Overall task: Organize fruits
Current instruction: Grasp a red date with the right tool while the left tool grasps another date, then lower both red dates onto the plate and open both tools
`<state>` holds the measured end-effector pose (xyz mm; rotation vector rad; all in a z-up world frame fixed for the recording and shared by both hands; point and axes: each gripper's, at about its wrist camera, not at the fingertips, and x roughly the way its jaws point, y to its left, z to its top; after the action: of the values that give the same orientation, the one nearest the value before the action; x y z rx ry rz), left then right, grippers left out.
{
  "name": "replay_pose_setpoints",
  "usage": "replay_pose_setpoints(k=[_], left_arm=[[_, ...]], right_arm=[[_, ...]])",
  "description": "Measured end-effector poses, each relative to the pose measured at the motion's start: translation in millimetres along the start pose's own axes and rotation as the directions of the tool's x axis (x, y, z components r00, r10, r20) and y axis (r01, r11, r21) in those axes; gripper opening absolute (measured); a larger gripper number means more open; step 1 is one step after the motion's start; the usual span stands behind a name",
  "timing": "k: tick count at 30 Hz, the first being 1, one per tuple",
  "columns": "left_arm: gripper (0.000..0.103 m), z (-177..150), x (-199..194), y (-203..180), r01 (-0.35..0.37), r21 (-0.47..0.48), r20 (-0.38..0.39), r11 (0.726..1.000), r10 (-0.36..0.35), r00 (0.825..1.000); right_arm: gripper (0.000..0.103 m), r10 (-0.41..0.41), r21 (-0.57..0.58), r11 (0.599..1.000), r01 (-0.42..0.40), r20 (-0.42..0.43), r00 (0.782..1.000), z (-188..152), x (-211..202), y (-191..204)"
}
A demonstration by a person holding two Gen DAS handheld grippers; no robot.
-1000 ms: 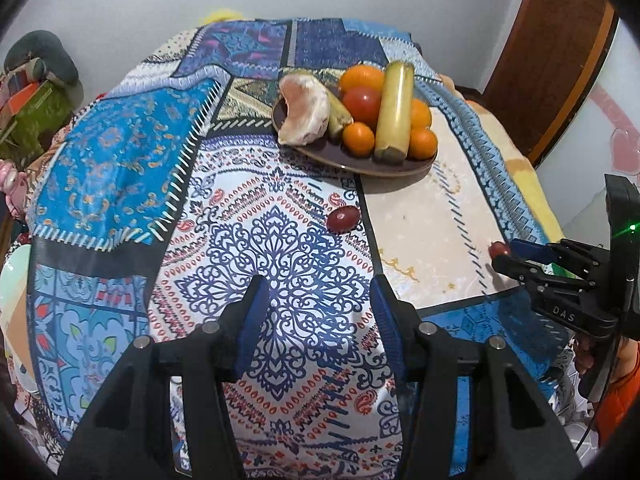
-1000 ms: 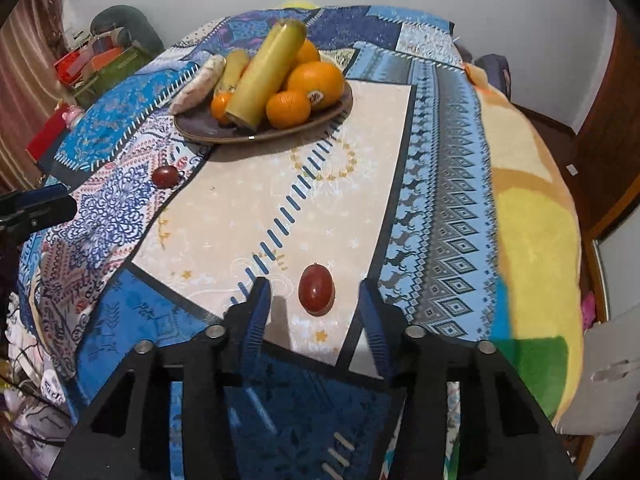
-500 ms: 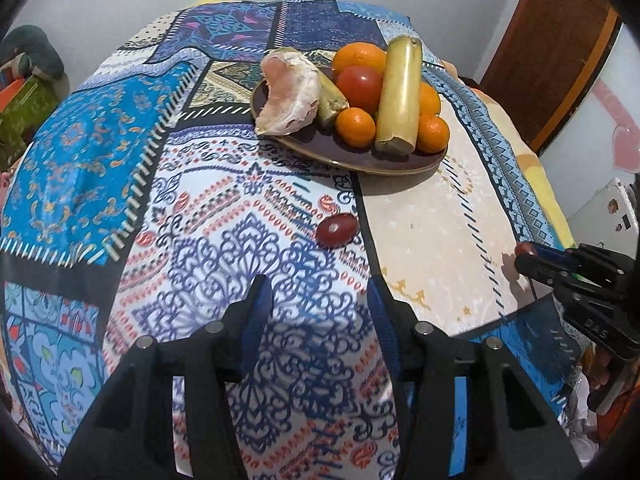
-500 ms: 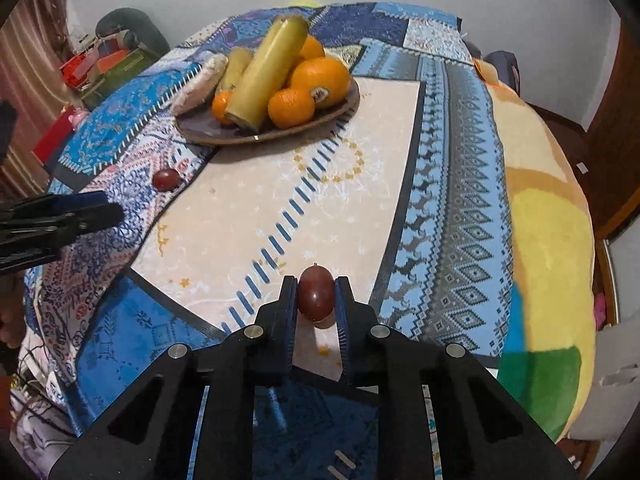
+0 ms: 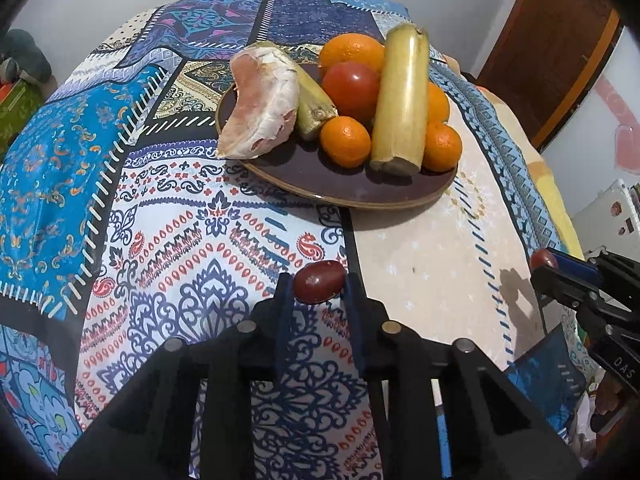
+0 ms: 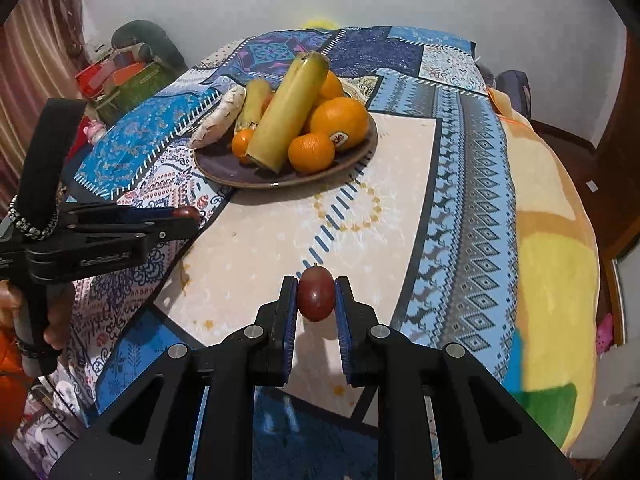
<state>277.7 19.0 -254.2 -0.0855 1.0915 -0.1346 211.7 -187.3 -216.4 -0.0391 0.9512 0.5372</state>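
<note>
Both loose fruits were in hand, so the picking-up step looked finished and the carry to the plate (image 5: 352, 196) was next. The left tongs (image 5: 318, 292) had just closed and were clenched on a dark red fruit (image 5: 319, 288), small and oval, perhaps a date or a grape, low over the patterned bedspread (image 5: 168, 248) just short of the plate. The right tongs (image 6: 316, 300) were likewise clamped on a second red fruit (image 6: 316, 294), over the pale panel of the cloth, farther from the plate. Whether either fruit had cleared the cloth was hard to tell through the fisheye.

The plate was already crowded: oranges (image 5: 346, 141), a tomato (image 5: 351, 86), two yellow stalks (image 5: 402, 100) and a pomelo wedge (image 5: 262, 102). Bare rim showed only at the near edge. The next move probably called for lifting each fruit, bringing it over that near strip and setting it down gently, since a round fruit could roll off the shallow rim.
</note>
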Motion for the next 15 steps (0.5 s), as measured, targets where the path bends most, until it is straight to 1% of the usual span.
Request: replay_pose_setpoints(k=[2, 5, 7, 15], left_arm=[[0.025, 0, -2, 3, 0.005, -0.018, 0.003, 1.0, -0.005, 1.0], [0.025, 1, -9, 5, -0.01, -0.015, 0.023, 1.0, 0.01, 1.0], [0.025, 3, -15, 7, -0.007, -0.017, 0.038, 1.0, 0.008, 0.999], [0.025, 22, -38, 18, 0.011, -0.027, 0.115, 1.0, -0.008, 0.993]], right_arm=[[0.017, 0.003, -0.003, 1.0, -0.003, 0.003, 1.0, 2, 1, 1], [0.017, 0.012, -0.011, 1.0, -0.012, 0.008, 1.0, 8, 3, 3], [0.017, 0.02, -0.017, 1.0, -0.02, 0.012, 1.0, 14, 5, 7], [0.017, 0.052, -0.063, 0.997, -0.05, 0.042, 0.998, 39, 15, 28]])
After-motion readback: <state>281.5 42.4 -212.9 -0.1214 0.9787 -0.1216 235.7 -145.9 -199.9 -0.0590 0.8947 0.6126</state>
